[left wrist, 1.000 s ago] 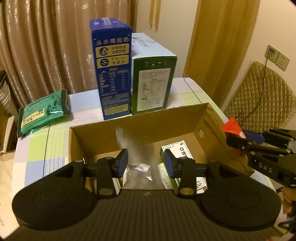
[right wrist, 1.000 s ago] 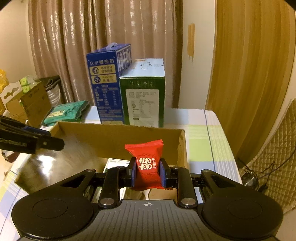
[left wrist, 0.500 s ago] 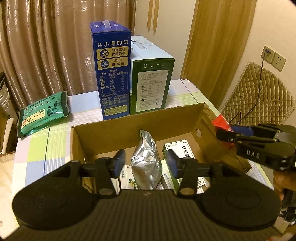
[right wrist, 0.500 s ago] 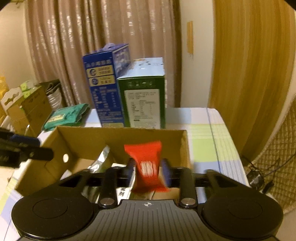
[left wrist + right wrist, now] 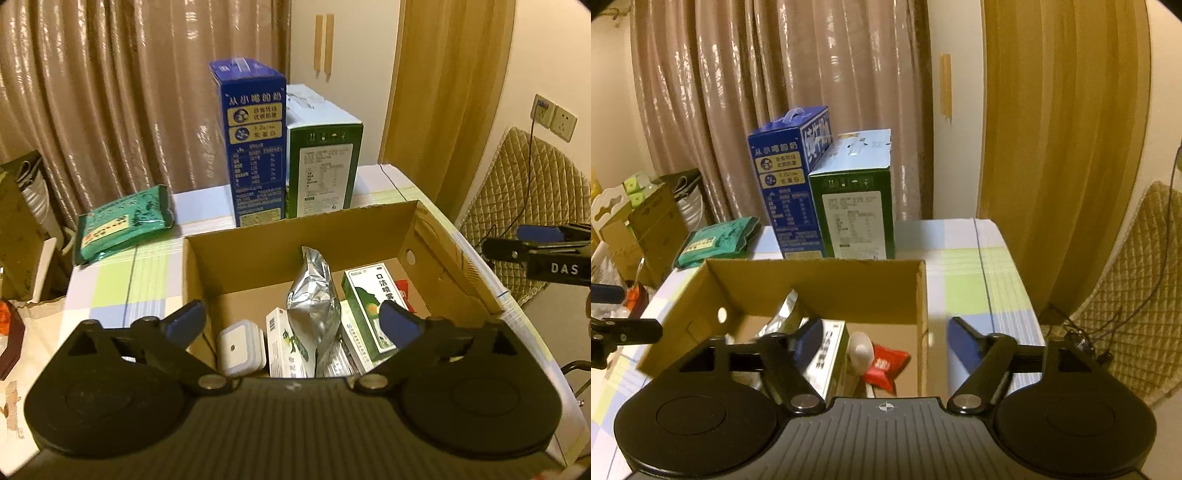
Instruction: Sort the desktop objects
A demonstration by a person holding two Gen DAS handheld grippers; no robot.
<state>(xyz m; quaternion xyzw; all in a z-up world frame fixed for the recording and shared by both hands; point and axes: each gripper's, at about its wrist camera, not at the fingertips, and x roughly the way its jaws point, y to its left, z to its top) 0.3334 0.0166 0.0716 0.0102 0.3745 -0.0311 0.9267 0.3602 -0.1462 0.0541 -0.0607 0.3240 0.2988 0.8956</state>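
Observation:
An open cardboard box (image 5: 295, 229) (image 5: 812, 269) sits on the table. Inside lie a silver foil pouch (image 5: 314, 295), a green and white spray box (image 5: 369, 306), a white medicine box (image 5: 282, 343), a small white square case (image 5: 240, 345) and a red candy packet (image 5: 884, 365), of which only a corner (image 5: 400, 286) shows in the left wrist view. My left gripper (image 5: 291, 321) is open and empty above the box's near edge. My right gripper (image 5: 882, 338) is open and empty above the box's right side, over the red packet.
A tall blue milk carton (image 5: 255, 147) (image 5: 790, 177) and a green carton (image 5: 321, 166) (image 5: 855, 210) stand behind the box. A green packet (image 5: 125, 225) (image 5: 716, 242) lies at the back left. A quilted chair (image 5: 524, 206) stands right of the table.
My right gripper opened and the red candy packet dropped into the box. My left gripper opened wider, having let go of the silver pouch, which now rests in the box.

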